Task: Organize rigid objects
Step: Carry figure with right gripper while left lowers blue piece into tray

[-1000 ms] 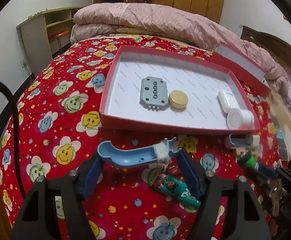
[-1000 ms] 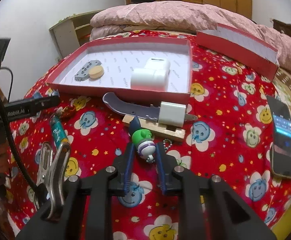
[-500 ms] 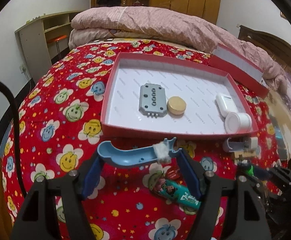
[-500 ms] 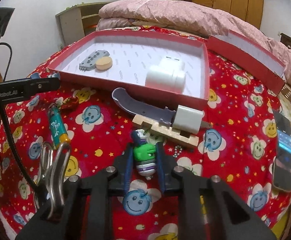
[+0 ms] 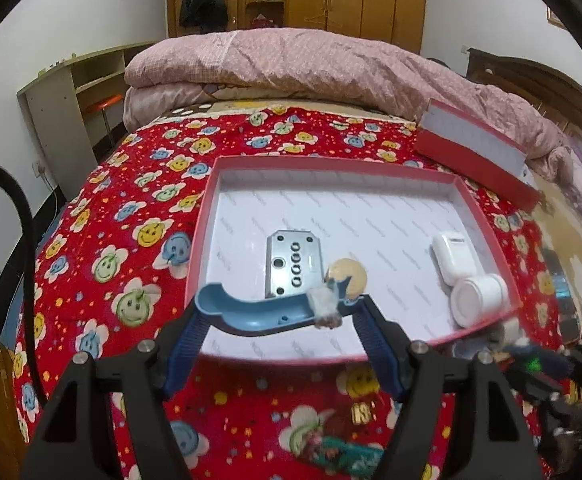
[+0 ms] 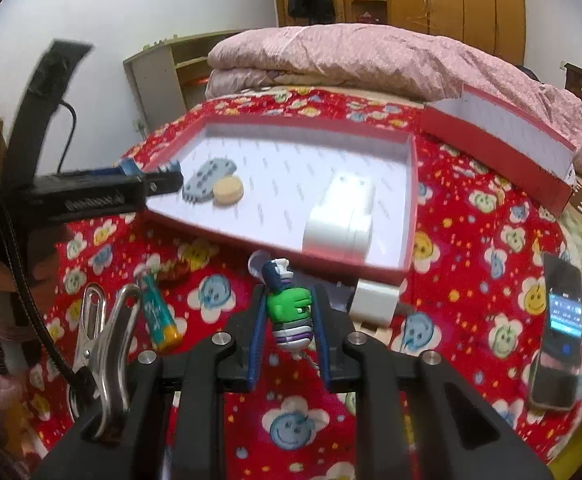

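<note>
My left gripper (image 5: 279,312) is shut on a curved blue plastic piece (image 5: 251,314) that spans its fingers, with a white tuft at its right end. It hangs over the near rim of the red tray (image 5: 487,216). In the tray lie a grey metal plate (image 5: 293,262), a tan disc (image 5: 349,276), a white device (image 5: 453,252) and a white jar (image 5: 477,298). My right gripper (image 6: 289,300) is shut on a green toy figure (image 6: 291,312) with a striped body, held above the bedspread just short of the tray (image 6: 413,200). The left gripper (image 6: 159,178) shows at the tray's left corner.
A red box lid (image 6: 499,136) lies behind the tray, against the pink quilt (image 6: 371,52). A phone (image 6: 559,332) lies at the right. A metal clip (image 6: 103,332), a teal tube (image 6: 157,312) and a white plug (image 6: 373,300) lie on the flowered bedspread near the tray's front.
Both grippers have risen and moved toward the tray. The blue piece now hangs over the tray's near rim, and the green figure has come up off the bedspread.
</note>
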